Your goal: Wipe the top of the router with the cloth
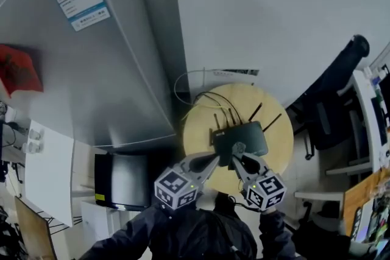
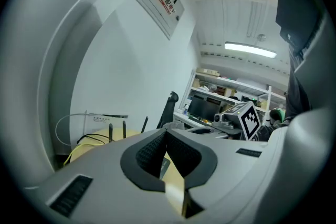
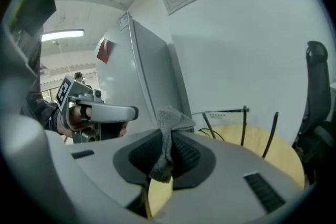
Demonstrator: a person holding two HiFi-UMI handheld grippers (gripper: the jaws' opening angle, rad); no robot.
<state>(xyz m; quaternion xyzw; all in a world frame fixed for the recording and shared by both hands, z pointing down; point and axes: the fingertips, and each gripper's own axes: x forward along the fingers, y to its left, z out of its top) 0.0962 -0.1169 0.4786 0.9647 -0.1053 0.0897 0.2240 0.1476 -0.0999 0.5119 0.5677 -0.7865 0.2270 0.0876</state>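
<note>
The black router (image 1: 245, 138) sits at the lower centre of the head view on a round wooden table (image 1: 201, 122). Its antennas (image 1: 256, 111) rise from the far edge, and black cables (image 1: 213, 99) trail off toward the wall behind. The right gripper (image 1: 239, 156) pinches a small bunched grey cloth (image 1: 238, 147) between its jaws. Only a short tuft shows past the tips, over the router's near edge; whether it touches the casing I cannot tell. The left gripper (image 1: 214, 159) has its jaws pressed together on nothing, just beside the router's near left corner. The likeliest trouble is that so little cloth sticks out: pressing down to wipe could bring the hard jaw tips onto the plastic and scrape it instead of cleaning. The router looks light and nothing holds it, so a firm stroke toward the top of the frame could shove it across the table, tugging the cables or loosening a plug. A long stroke could also knock the cloth or jaws into the antennas and bend one over. A loose pinch might let the cloth drag out and stay behind on the casing.
</note>
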